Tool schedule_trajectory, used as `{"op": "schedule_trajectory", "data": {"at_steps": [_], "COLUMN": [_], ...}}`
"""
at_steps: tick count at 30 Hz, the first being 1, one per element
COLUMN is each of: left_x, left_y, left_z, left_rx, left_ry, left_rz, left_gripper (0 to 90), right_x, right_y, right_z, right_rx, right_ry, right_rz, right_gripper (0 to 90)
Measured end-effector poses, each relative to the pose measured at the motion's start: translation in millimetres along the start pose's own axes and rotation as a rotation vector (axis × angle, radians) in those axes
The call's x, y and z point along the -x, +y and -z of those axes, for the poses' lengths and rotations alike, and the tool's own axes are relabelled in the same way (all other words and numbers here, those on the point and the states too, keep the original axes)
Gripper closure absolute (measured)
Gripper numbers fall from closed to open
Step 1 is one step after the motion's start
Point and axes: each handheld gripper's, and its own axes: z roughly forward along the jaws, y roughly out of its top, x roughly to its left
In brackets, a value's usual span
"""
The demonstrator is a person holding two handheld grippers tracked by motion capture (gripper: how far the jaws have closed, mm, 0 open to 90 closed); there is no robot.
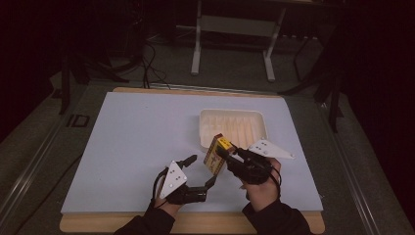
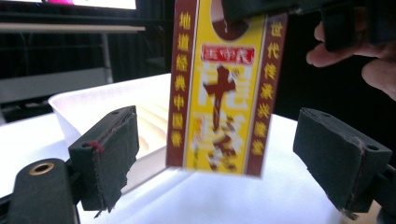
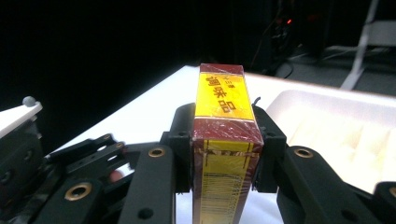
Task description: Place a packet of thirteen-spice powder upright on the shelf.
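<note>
Holding a yellow-and-maroon box point(image 1: 216, 154) off the tabletop point(image 1: 132, 142), just beside the white tray point(image 1: 233, 113), right gripper point(image 3: 226, 158) clamping its narrow sides near the top. Left gripper point(image 2: 224, 156) standing open, pads clear of the box face. Likely light, stiff cardboard under glossy, slippery wrap; best pinching flat faces, squarely and moderately.

Box point(image 1: 216, 154) stands before tray point(image 1: 207, 128) (on table point(image 1: 137, 142)).

Yellow-red box point(image 2: 219, 88) hangs between parted tool pads point(image 2: 109, 154); white tray point(image 2: 93, 105) behind
</note>
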Motion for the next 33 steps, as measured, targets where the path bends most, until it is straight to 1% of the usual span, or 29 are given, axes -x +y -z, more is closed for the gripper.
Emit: {"op": "schedule_trajectory", "data": {"at_steps": [1, 2, 3, 4, 5, 7, 9, 10, 11, 12, 14, 15, 17, 19, 25, 27, 28, 29, 31, 32, 33], "left_x": [-0.5, -0.5, -1.3, -2.0, -2.8, -3.9, -3.7, -3.5, -3.1, -2.0, -2.0, -1.0, -1.1, -2.1, -3.4, -3.5, -3.6, -3.7, -3.6, -3.6, -3.8], "left_y": [-0.2, -0.2, -0.6, -0.9, -1.2, -1.8, -2.0, -2.1, -2.2, -2.8, -2.8, -3.7, -3.7, -3.5, -4.9, -5.2, -5.4, -5.5, -5.7, -5.8, -6.0], "left_z": [0.0, 0.0, -1.1, -1.4, -2.0, -2.2, -2.3, -2.3, -2.4, -2.5, -2.5, -2.9, -3.2, -2.8, -2.9, -3.2, -3.2, -3.3, -3.3, -3.4, -3.5], "left_rx": [-0.002, -0.002, -0.018, -0.026, -0.037, -0.041, -0.046, -0.045, -0.047, -0.05, -0.05, -0.054, -0.054, -0.05, -0.051, -0.056, -0.054, -0.055, -0.053, -0.055, -0.053], "left_ry": [-0.008, -0.008, -0.004, -0.01, -0.007, -0.011, -0.006, -0.011, -0.009, -0.01, -0.01, -0.01, -0.009, -0.01, -0.003, -0.004, -0.004, -0.003, -0.001, -0.002, -0.003], "left_rz": [0.013, 0.013, 0.031, 0.046, 0.061, 0.068, 0.061, 0.061, 0.058, 0.046, 0.046, 0.04, 0.043, 0.045, 0.053, 0.052, 0.056, 0.056, 0.054, 0.053, 0.055], "left_gripper": [13.4, 12.3, 12.3, 7.8, 6.2, 4.2, 4.1, 3.8, 3.8, 3.8, 3.8, 3.8, 3.8, 3.8, 3.9, 3.9, 3.9, 3.9, 3.9, 3.9, 4.0], "right_x": [0.7, 0.7, 1.7, 3.1, 3.8, 5.4, 6.2, 9.0, 9.9, 11.9, 13.2, 18.7, 23.7, 26.1, 40.8, 45.3, 49.9, 49.9, 56.8, 56.8, 61.1], "right_y": [1.3, 1.3, 2.7, 5.5, 7.0, 9.8, 11.3, 15.8, 17.2, 19.7, 21.4, 27.7, 32.8, 35.3, 47.2, 49.8, 51.8, 51.8, 53.6, 53.6, 54.3], "right_z": [0.5, 0.5, 0.8, 1.1, 1.2, 1.0, 0.9, 1.1, 1.3, 1.7, 2.0, 3.1, 4.3, 4.7, 5.8, 4.8, 3.7, 3.7, 2.0, 2.0, 0.5], "right_rx": [0.007, 0.007, 0.012, 0.021, 0.025, 0.035, 0.039, 0.053, 0.056, 0.064, 0.07, 0.087, 0.104, 0.111, 0.146, 0.151, 0.155, 0.155, 0.162, 0.162, 0.165], "right_ry": [-0.008, -0.008, -0.014, -0.027, -0.033, -0.048, -0.057, -0.079, -0.084, -0.097, -0.104, -0.125, -0.147, -0.156, -0.221, -0.244, -0.263, -0.263, -0.293, -0.293, -0.315], "right_rz": [0.006, 0.006, 0.009, 0.019, 0.025, 0.039, 0.047, 0.06, 0.062, 0.067, 0.067, 0.062, 0.066, 0.062, 0.064, 0.068, 0.068, 0.068, 0.072, 0.072, 0.073], "right_gripper": [67.0, 67.0, 67.0, 67.0, 67.0, 67.0, 67.0, 67.0, 67.0, 67.0, 67.0, 67.0, 67.0, 67.0, 67.0, 67.0, 67.0, 67.0, 67.0, 67.0, 67.0]}}
